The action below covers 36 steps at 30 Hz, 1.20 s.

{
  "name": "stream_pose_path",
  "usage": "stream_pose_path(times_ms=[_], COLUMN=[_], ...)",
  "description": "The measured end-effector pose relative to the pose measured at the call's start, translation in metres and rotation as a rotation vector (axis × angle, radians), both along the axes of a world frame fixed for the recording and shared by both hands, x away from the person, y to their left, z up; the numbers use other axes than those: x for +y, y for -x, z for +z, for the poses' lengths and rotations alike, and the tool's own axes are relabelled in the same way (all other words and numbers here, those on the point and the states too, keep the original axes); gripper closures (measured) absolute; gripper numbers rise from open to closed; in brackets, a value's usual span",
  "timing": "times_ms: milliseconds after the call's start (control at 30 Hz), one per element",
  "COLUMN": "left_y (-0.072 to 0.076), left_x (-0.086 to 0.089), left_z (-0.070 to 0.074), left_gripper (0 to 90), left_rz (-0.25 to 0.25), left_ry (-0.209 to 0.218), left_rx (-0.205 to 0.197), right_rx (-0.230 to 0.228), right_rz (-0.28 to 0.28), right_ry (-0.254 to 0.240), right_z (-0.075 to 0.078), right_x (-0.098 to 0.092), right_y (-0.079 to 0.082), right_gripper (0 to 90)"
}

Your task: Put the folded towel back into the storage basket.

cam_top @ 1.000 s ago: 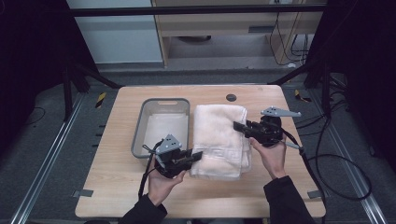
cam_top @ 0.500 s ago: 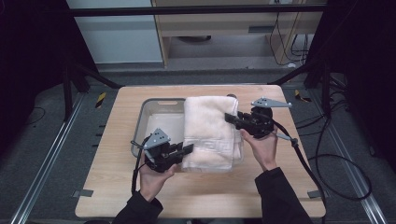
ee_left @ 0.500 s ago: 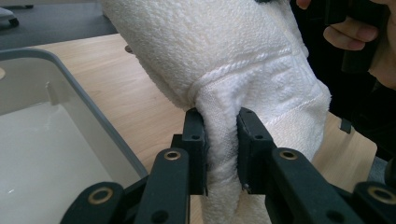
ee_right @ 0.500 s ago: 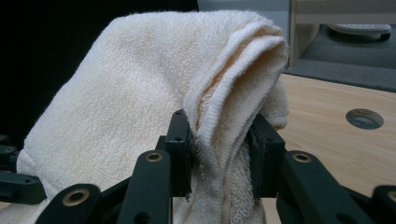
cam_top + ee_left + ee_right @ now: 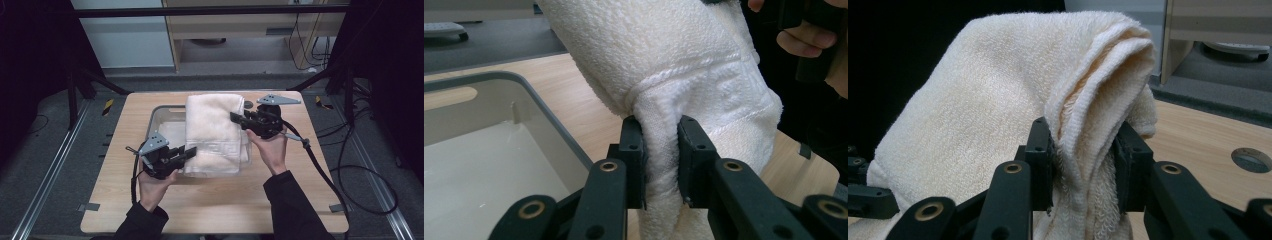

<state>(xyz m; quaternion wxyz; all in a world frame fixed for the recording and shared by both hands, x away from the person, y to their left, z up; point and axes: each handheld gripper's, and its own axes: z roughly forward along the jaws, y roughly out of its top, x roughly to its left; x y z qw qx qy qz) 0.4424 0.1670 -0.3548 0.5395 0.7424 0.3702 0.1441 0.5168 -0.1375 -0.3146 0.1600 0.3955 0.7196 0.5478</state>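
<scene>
Since earlier frame, folded towel shifted left, from bare tabletop at frame centre to over grey bin. Wooden table beneath. Towel hung between both tools, likely carried level to keep fold. Left gripper clamped on near edge, lower centre; right gripper pinched far edge, right of centre.

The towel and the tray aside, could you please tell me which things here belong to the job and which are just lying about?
In the job:
folded towel
grey tray
left gripper, clamped on the towel
right gripper, clamped on the towel

Lying about:
round hole in the tabletop
tape piece
</scene>
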Motion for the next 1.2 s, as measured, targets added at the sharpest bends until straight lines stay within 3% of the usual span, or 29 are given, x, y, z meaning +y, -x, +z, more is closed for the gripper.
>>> stream_pose_path(times_ms=[700,1200], left_y=[-0.006,-0.012], left_x=[0.040,0.067], left_z=[0.016,0.017], left_gripper=[74.9,74.8], left_rz=[0.074,0.134], left_ry=[-0.003,-0.003], left_rx=[-0.018,-0.017], right_rx=[-0.034,-0.031], right_rz=[0.033,0.049], right_ry=[0.024,0.022], right_z=[0.023,0.025], right_x=[0.049,0.081], right_y=[-0.017,-0.031], right_gripper=[66.2,66.2])
